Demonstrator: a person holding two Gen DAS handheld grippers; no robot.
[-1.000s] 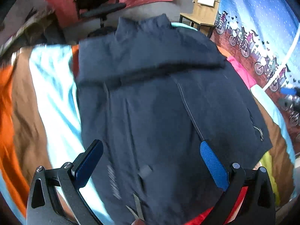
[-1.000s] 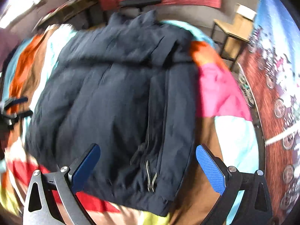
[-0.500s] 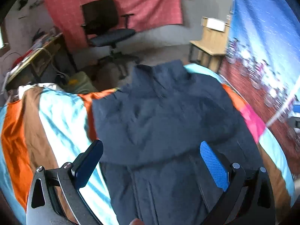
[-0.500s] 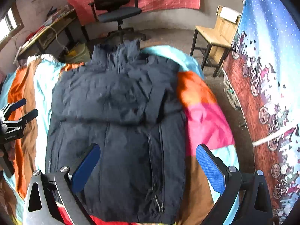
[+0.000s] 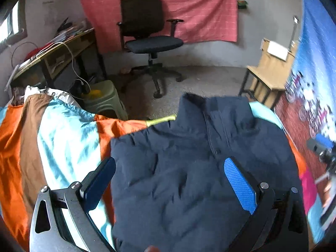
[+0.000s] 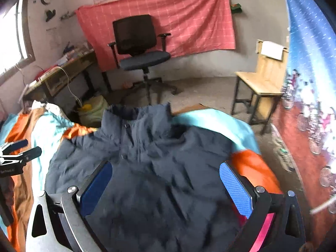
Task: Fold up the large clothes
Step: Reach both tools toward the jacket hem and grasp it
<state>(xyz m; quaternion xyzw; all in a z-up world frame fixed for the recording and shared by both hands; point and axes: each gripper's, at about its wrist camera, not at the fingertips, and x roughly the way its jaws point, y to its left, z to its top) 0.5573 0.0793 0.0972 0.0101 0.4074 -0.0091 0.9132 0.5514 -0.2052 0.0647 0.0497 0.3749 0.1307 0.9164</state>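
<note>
A dark navy padded jacket (image 5: 184, 168) lies flat on a bed with a striped bedspread (image 5: 63, 142), collar toward the far end; it also shows in the right wrist view (image 6: 163, 168). My left gripper (image 5: 170, 180) is open and empty above the jacket's left part. My right gripper (image 6: 166, 184) is open and empty above the jacket's right part. The left gripper also shows at the left edge of the right wrist view (image 6: 19, 149), and the right gripper at the right edge of the left wrist view (image 5: 321, 147).
A black office chair (image 5: 147, 40) stands beyond the bed's far end before a red cloth on the wall. A cluttered desk (image 5: 52, 50) is at the left, a green stool (image 5: 103, 100) by the bed corner, a wooden chair (image 5: 271, 71) at the right.
Both grippers have lifted and tilted up from the jacket's lower hem toward its collar, so the room now shows beyond the bed. Both stay open and empty.
</note>
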